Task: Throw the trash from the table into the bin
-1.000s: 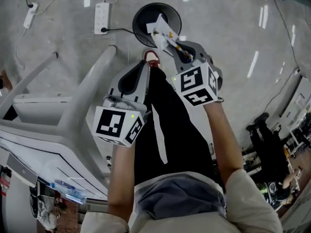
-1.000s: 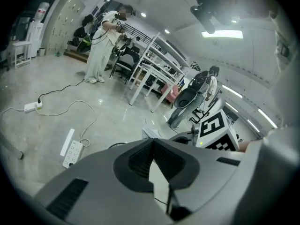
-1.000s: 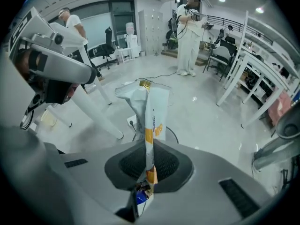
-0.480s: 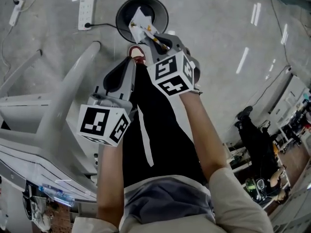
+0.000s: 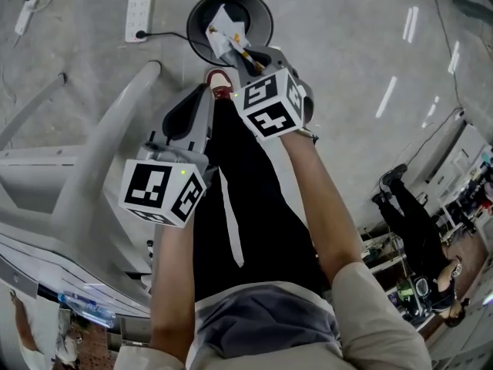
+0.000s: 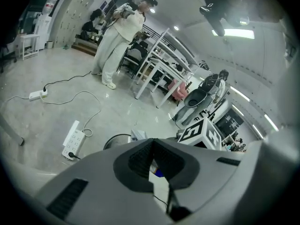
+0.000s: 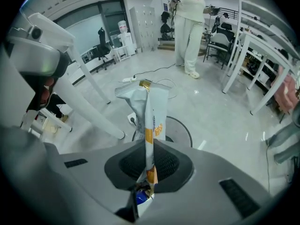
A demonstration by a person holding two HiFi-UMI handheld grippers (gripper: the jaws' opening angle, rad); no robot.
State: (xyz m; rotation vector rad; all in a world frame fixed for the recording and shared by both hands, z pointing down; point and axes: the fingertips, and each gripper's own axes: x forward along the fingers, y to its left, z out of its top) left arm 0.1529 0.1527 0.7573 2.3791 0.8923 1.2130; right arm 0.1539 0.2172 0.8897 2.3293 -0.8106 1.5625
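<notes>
A black round bin (image 5: 254,6) stands on the floor just ahead of the person's feet. My right gripper (image 5: 243,52) points steeply down over it, shut on a white and orange snack wrapper (image 5: 223,26) that hangs above the bin's opening. In the right gripper view the wrapper (image 7: 150,109) stands pinched between the jaws of the right gripper (image 7: 149,170), with the bin (image 7: 182,129) behind it. My left gripper (image 5: 194,112) is held lower left of the bin, shut and with nothing in it. From the left gripper (image 6: 152,165) I see the bin's rim (image 6: 115,138).
A white table leg (image 5: 100,156) slants down at the left, close to the left gripper. A power strip (image 5: 139,14) with its cable lies on the floor left of the bin. A red shoe (image 5: 219,85) sits near the bin. A person (image 6: 117,36) stands farther off.
Both grippers have sunk toward the floor. The right one has carried the wrapper down closer to the bin's opening. The jaws have stayed as they were.
</notes>
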